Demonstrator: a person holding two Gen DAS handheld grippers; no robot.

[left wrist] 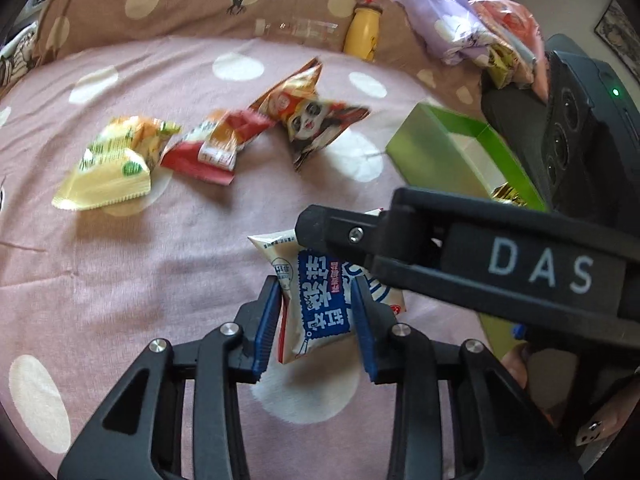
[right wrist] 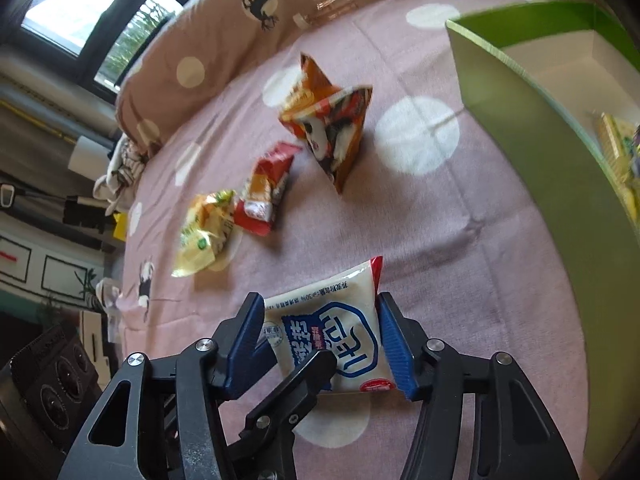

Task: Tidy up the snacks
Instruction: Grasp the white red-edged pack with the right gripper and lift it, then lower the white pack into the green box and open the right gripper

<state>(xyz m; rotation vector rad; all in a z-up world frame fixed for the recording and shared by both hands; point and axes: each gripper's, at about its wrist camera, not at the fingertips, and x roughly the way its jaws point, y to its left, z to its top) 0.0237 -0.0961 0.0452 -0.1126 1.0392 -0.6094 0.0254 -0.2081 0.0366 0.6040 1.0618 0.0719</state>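
Observation:
A white and blue snack packet (left wrist: 316, 300) (right wrist: 340, 328) is held above the pink dotted bedspread (left wrist: 140, 260). My left gripper (left wrist: 316, 320) and my right gripper (right wrist: 324, 340) are both shut on it, one from each side. The right gripper's finger (left wrist: 340, 236) crosses over the packet in the left wrist view. A panda packet (left wrist: 316, 120) (right wrist: 332, 128), a red packet (left wrist: 216, 144) (right wrist: 268, 188) and a yellow-green packet (left wrist: 112, 160) (right wrist: 208, 228) lie on the bed. A green box (left wrist: 440, 148) (right wrist: 540, 152) stands to the right with snacks inside.
A brown dotted pillow (left wrist: 180, 0) runs along the back, with a yellow bottle (left wrist: 362, 32) and a clear bottle (left wrist: 296, 28) against it. Crumpled bags (left wrist: 480, 36) lie at the back right. A window (right wrist: 80, 8) is at the far left.

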